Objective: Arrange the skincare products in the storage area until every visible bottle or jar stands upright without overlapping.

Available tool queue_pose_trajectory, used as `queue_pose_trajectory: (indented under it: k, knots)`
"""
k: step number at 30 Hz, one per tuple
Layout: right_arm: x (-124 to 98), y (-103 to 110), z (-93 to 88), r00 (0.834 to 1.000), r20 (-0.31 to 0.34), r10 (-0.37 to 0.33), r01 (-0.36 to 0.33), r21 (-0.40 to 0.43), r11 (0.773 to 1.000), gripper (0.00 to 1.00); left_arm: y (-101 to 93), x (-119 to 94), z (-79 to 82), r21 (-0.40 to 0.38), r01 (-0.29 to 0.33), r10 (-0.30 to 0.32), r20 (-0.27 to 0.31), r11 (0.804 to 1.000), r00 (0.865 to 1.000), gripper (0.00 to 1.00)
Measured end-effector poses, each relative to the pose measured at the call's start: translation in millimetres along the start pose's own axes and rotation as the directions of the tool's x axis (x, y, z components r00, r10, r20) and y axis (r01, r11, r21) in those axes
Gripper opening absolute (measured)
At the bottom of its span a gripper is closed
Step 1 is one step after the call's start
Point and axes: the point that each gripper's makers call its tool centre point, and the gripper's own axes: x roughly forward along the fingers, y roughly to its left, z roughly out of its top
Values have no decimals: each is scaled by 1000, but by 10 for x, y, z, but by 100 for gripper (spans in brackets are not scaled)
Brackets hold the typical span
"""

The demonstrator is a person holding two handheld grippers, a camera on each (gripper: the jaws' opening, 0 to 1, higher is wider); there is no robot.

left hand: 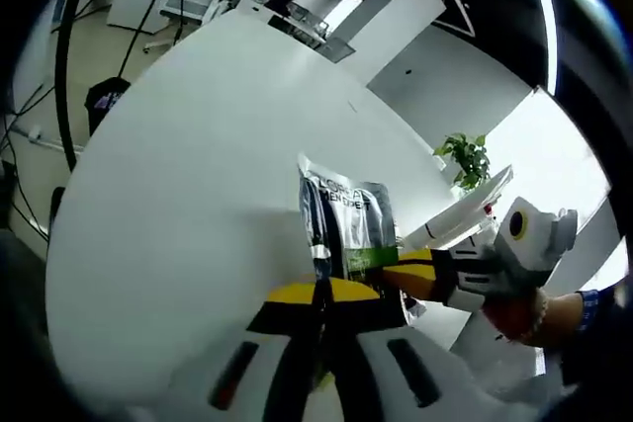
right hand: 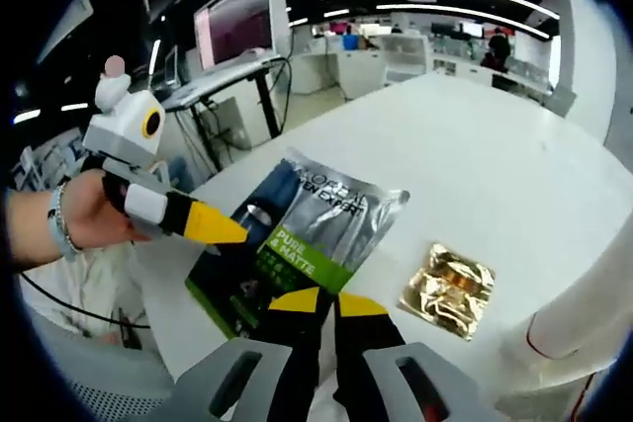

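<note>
Both claws are clenched on one flat sachet (right hand: 315, 229) — a silver, blue and green foil pack whose print reads "PURE & MATTE". In the right gripper view the right claw (right hand: 326, 305) pinches its near edge, jaws closed, while the left claw (right hand: 220, 227) bites the pack's blue side, held by a hand (right hand: 84, 212) wearing a bracelet. In the left gripper view the sachet (left hand: 348, 224) stands up above the left claw (left hand: 318, 294), with the right claw (left hand: 407, 274) gripping it from the side. The pack hangs just above the white counter (right hand: 475, 165), near its edge. A small gold foil packet (right hand: 447, 288) lies flat on the counter, just beside the sachet.

The risk, as I judge it — two claws pulling one thin pouch could crease or tear it. A limp sachet will not stand by itself; released, it would likely flop, perhaps onto the gold packet.
</note>
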Motion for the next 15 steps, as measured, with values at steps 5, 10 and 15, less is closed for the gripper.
queue_pose_trajectory:
  k: [5, 10, 15]
  knots:
    - [-7, -30, 31, 1000, 18, -9, 9, -14, 1000, 0, 38, 16, -30, 6, -13, 13, -19, 1000, 1000, 0]
    - [-31, -84, 39, 999, 26, -35, 35, -29, 999, 0, 94, 36, -46, 24, -35, 35, -15, 999, 999, 1]
    - [-18, 91, 56, 999, 43, 30, -26, -90, 996, 0, 50, 66, -88, 68, -29, 31, -28, 997, 999, 7]
